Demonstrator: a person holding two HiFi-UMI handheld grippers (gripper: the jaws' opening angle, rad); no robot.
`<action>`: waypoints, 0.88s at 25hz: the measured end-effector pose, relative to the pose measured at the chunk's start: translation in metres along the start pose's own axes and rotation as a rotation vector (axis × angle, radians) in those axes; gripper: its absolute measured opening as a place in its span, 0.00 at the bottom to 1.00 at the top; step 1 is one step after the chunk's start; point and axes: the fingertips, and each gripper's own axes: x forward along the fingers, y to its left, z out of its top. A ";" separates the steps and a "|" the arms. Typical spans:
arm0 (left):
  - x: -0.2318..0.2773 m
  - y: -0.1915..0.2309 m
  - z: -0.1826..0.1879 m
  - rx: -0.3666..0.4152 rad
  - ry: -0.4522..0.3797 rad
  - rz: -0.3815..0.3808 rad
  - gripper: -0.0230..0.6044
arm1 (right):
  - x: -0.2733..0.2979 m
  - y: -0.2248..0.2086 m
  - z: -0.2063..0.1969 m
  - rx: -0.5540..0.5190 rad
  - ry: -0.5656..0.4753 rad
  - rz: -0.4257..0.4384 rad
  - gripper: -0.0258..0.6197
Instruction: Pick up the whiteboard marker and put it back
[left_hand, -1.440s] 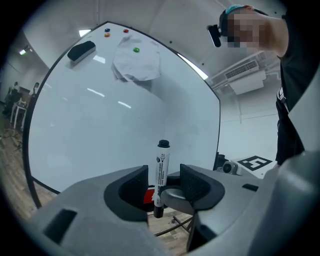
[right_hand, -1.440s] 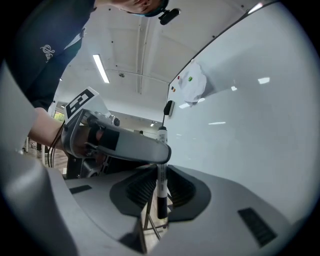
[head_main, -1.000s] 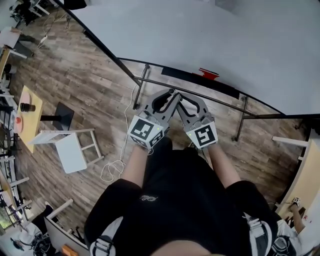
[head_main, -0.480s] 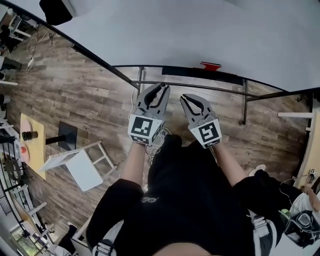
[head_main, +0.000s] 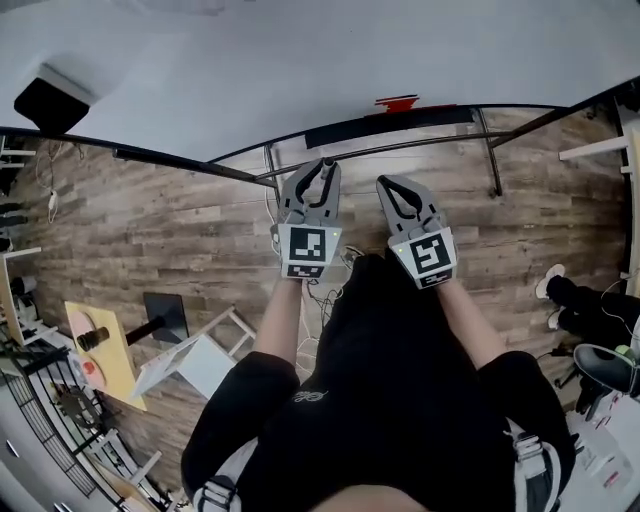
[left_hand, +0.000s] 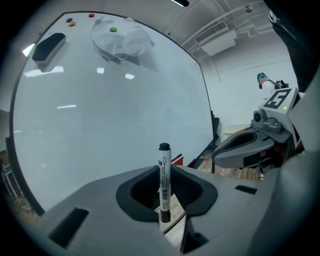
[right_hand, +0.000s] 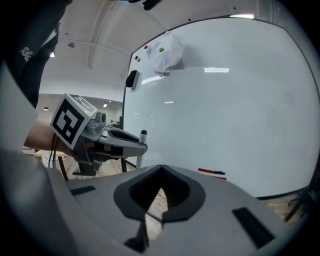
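Note:
A white whiteboard marker (left_hand: 164, 182) with a black cap stands upright between the jaws of my left gripper (left_hand: 172, 172), which is shut on its barrel. In the right gripper view the same marker's cap (right_hand: 143, 133) pokes up from the left gripper (right_hand: 117, 142). My right gripper (right_hand: 161, 169) is shut with nothing between its jaws. In the head view the left gripper (head_main: 322, 172) and right gripper (head_main: 388, 188) sit side by side, a little apart, pointing at the whiteboard (head_main: 300, 60) and its dark tray (head_main: 390, 125).
A red marker (head_main: 397, 102) lies on the tray, also visible as a red marker (right_hand: 212, 172) under the board. An eraser (left_hand: 48, 45), magnets and a crumpled sheet (left_hand: 120, 37) cling high on the board. A stool (head_main: 190, 360) and cable lie on the wooden floor at left.
The two grippers, tips together a second ago, have drawn apart. The right gripper's jaws have closed empty. The left gripper still holds the marker. The head view has swung so the board stands level across the top.

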 end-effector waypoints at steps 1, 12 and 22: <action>0.004 -0.002 -0.001 0.023 0.011 -0.003 0.14 | -0.001 -0.003 -0.003 0.007 0.002 -0.005 0.04; 0.047 -0.007 -0.008 0.301 0.160 0.017 0.14 | 0.019 -0.032 -0.003 -0.015 -0.011 0.012 0.04; 0.089 -0.010 -0.049 0.451 0.373 0.026 0.14 | 0.035 -0.081 -0.026 -0.019 0.027 0.039 0.04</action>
